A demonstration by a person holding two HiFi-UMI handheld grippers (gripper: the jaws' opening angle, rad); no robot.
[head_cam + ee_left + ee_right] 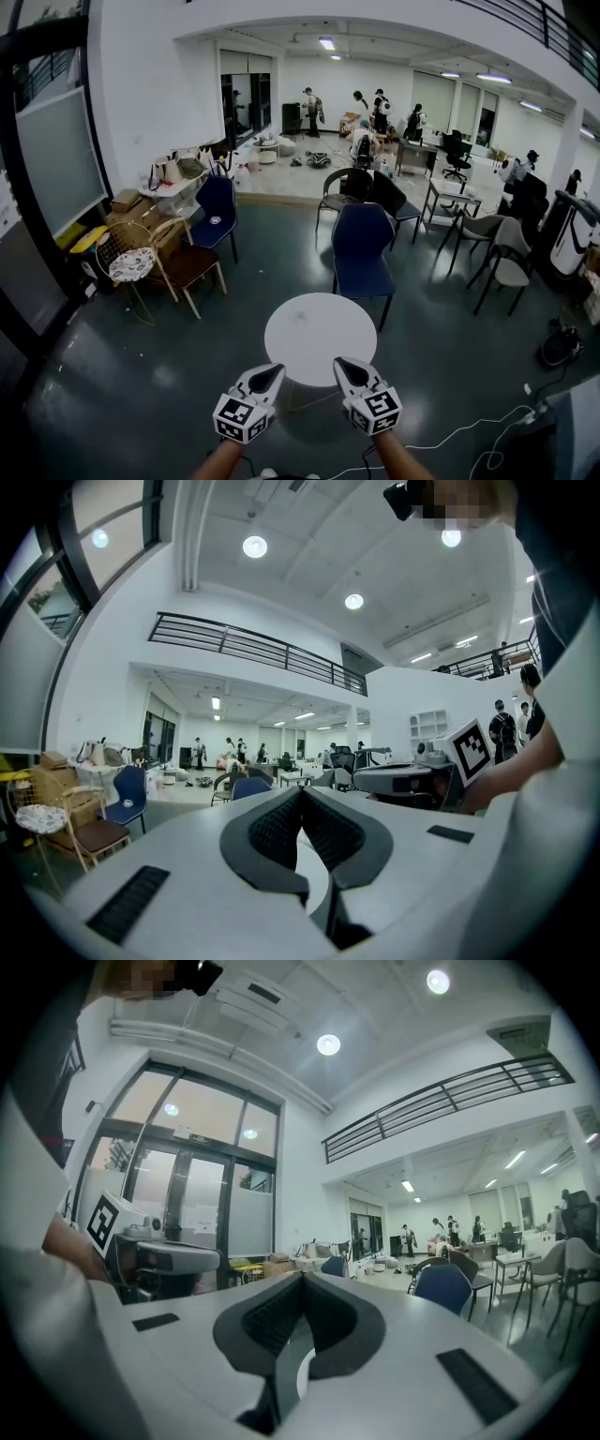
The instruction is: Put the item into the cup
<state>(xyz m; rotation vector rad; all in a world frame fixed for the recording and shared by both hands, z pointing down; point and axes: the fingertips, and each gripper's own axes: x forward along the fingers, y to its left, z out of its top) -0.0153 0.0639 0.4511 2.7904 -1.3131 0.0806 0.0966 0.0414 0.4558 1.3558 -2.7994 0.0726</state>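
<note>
- Logging plain white on the round table.
- Reading dark, glossy grey-green across the floor.
- Noting deep blue on the near chair and the chair by the wall.
- Seeing pale grey shells on the left gripper and right gripper, with black ribbed pads.
- Recording black-and-white square markers on the left cube and right cube.
- Marking dark speckling on the white cushion.

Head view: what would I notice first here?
A round white table stands on the dark floor, mid-picture. Just below it, the left gripper and right gripper point at it, both shut and empty. A blue chair stands behind the table.
</note>
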